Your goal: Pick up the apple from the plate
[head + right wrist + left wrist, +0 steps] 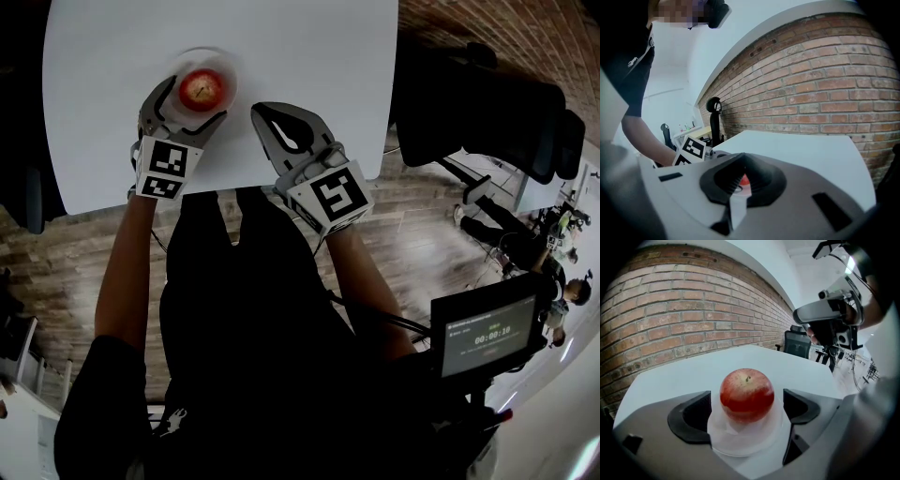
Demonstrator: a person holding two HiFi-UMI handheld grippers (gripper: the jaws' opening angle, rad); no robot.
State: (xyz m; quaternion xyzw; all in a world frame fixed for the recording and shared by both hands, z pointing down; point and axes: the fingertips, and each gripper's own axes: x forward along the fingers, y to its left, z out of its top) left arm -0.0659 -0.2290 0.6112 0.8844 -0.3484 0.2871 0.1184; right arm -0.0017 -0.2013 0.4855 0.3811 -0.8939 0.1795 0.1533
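Your apple (746, 394) sits upright in the middle of the plate (740, 448), stem straight up, round with no clear long side. Your left claw (747, 411) stands wide open, one jaw on each side of the plate, pads clear of the apple. Your right claw (261, 114) is closed and empty, just right of the plate. White tabletop (309, 47) stretches beyond the plate; its near edge runs under your wrists.
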